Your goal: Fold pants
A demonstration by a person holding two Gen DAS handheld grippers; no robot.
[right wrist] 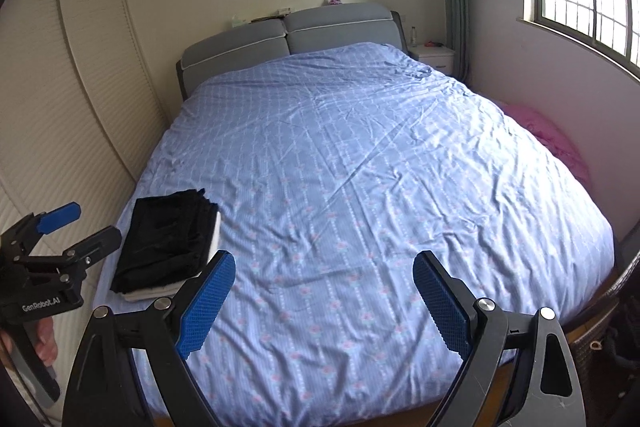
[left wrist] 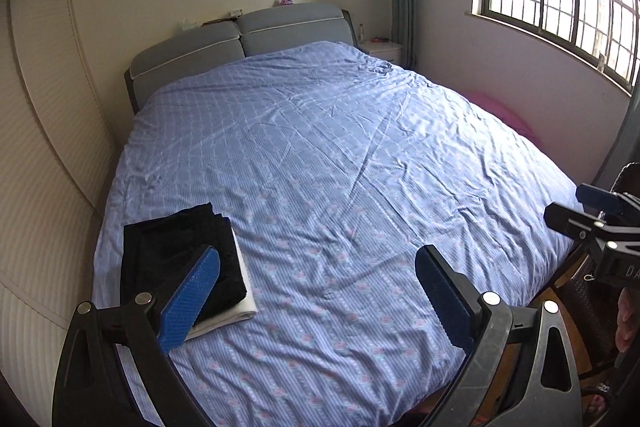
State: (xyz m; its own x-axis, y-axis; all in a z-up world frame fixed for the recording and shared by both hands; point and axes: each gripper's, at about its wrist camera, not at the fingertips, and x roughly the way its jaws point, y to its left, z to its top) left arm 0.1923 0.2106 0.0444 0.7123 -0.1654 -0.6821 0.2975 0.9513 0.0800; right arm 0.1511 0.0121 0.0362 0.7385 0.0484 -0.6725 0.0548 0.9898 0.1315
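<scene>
On the left gripper [right wrist: 60, 227], seen from the right wrist, "GenRobot.AI" reads plainly. Both grippers hang spread and empty above the bed [left wrist: 340, 155], tilted downward. Folded black pants [left wrist: 172, 251] lie just ahead-left of the left gripper; the right gripper [right wrist: 324, 299] is well apart from them.
</scene>
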